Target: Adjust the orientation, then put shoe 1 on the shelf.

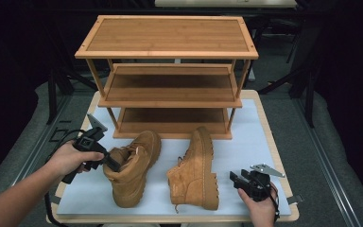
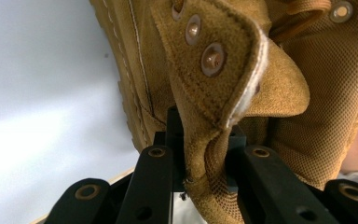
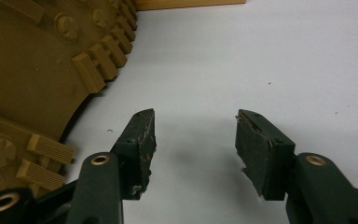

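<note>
At the left of the table, the person's left hand (image 1: 71, 158) holds the left gripper (image 1: 109, 163) against the collar of the left boot (image 1: 132, 168), which stands upright on its sole, toe pointing toward the wooden shelf rack (image 1: 168, 75). The left gripper view shows the two black jaws set on either side of the suede collar flap (image 2: 214, 84) and pressing on it – one jaw outside the boot, the other inside against the mesh lining (image 2: 326, 98). Just right of this boot, a narrow strip of the white table cover (image 1: 163, 156) separates it from the right boot (image 1: 196, 172), which lies tipped on its side with its lugged sole (image 3: 37, 70) facing right, toe toward the rack. Farther right, near the front edge, the person's right hand (image 1: 260, 208) holds the right gripper (image 1: 234, 177) low over the cover; its jaws stand apart with only white surface between them, close beside the sole yet not touching it. The three-tier rack stands behind both boots at the far side of the table – its shelves bare, its lowest tier directly past the boots' toes.
</note>
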Available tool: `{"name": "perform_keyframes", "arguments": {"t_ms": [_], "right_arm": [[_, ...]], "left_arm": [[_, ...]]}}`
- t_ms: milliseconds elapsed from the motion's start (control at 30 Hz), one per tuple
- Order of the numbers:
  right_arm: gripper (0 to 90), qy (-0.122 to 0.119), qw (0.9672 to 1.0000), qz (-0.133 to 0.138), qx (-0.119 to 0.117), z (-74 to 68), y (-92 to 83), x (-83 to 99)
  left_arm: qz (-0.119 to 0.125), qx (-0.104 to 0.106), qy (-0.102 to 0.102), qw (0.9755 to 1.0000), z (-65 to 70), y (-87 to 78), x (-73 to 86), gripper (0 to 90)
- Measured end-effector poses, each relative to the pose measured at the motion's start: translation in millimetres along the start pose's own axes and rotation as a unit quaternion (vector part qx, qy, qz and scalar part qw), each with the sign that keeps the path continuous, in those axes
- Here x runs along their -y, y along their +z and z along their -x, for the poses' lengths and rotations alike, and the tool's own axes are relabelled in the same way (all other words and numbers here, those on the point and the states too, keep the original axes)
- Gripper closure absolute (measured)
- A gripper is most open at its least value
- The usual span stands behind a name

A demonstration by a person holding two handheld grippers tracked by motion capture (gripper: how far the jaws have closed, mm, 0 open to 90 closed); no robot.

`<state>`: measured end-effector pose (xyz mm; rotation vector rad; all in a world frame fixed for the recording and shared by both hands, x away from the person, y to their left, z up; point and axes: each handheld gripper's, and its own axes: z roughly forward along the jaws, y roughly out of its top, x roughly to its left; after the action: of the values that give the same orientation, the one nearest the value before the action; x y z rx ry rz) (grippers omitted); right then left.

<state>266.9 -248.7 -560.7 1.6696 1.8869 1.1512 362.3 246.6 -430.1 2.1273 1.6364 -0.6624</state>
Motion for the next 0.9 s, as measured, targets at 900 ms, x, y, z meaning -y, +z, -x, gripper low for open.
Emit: {"name": "perform_keyframes", "arguments": {"t_ms": [900], "right_arm": [[46.3, 0.011, 0.9996, 0.024, -0.003, 2.3, -2.4, -0.1]], "left_arm": [[0.054, 0.049, -0.022, 0.9971, 6.0, -42.1, 16.8, 79.4]]}}
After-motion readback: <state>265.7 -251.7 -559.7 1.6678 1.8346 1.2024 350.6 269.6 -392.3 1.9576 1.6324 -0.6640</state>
